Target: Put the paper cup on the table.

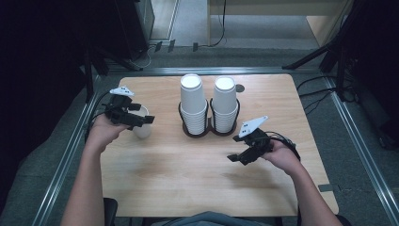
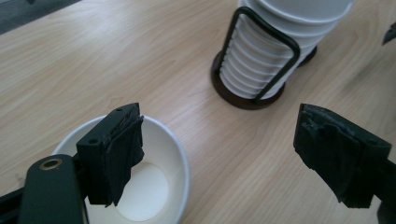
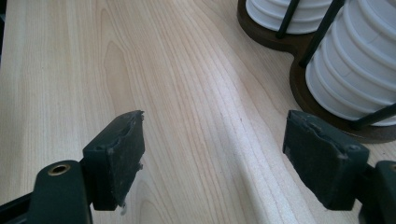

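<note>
A single white paper cup [image 1: 142,129] stands upright on the wooden table [image 1: 188,174] at the left. My left gripper [image 1: 144,119] hovers over it, open; in the left gripper view its left jaw hangs over the cup [image 2: 154,186] rim and the right jaw is well clear, with nothing pressed between them [image 2: 219,149]. Two tall stacks of white cups [image 1: 193,101] [image 1: 225,100] sit in a black wire holder [image 1: 207,133] at the table's middle. My right gripper [image 1: 235,157] is low over bare wood right of centre, open and empty [image 3: 215,149], the holder's base [image 3: 303,88] just beyond it.
A small dark round disc [image 1: 240,88] lies on the table behind the right stack. Metal rails [image 1: 70,150] run along both sides of the table. Black stand legs [image 1: 310,56] and dark equipment lie on the floor beyond the far edge.
</note>
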Motion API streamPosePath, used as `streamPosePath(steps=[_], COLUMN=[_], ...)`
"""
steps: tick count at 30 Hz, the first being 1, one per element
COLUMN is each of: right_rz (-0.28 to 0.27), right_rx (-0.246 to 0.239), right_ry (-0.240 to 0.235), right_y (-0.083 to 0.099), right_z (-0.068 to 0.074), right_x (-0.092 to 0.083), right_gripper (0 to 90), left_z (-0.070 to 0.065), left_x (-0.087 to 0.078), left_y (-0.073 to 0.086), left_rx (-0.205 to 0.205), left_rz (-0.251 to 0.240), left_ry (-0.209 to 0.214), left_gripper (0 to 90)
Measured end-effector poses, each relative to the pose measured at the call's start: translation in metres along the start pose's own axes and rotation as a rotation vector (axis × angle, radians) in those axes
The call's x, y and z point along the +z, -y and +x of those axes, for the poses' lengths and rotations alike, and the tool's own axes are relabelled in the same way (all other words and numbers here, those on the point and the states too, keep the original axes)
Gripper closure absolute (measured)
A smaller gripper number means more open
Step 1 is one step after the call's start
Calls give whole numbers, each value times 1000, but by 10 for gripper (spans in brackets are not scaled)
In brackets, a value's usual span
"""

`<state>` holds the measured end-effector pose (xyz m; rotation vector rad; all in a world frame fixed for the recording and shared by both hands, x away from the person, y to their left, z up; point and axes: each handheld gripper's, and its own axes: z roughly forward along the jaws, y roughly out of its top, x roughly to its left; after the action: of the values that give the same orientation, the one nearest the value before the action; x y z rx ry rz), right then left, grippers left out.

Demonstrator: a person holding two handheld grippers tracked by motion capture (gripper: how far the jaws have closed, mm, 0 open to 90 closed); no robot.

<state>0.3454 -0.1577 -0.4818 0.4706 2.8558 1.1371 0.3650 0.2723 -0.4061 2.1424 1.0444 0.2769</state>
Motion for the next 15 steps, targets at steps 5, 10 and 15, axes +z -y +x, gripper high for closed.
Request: streamPosePath(steps=[5, 10, 15], right_rz=[-2, -4, -7], right_rx=[-6, -9, -4], right_ry=[-2, -1, -1], right_y=[-1, -1, -1], right_z=[0, 2, 2], right_x=[1, -1, -1], right_gripper=[213, 213, 213], left_z=[-14, -28, -45], left_x=[5, 12, 23], left_y=[-4, -1, 5], left_rx=[19, 32, 71], left_rz=[2, -7, 14], left_ry=[28, 41, 50], left_gripper=[159, 158, 157])
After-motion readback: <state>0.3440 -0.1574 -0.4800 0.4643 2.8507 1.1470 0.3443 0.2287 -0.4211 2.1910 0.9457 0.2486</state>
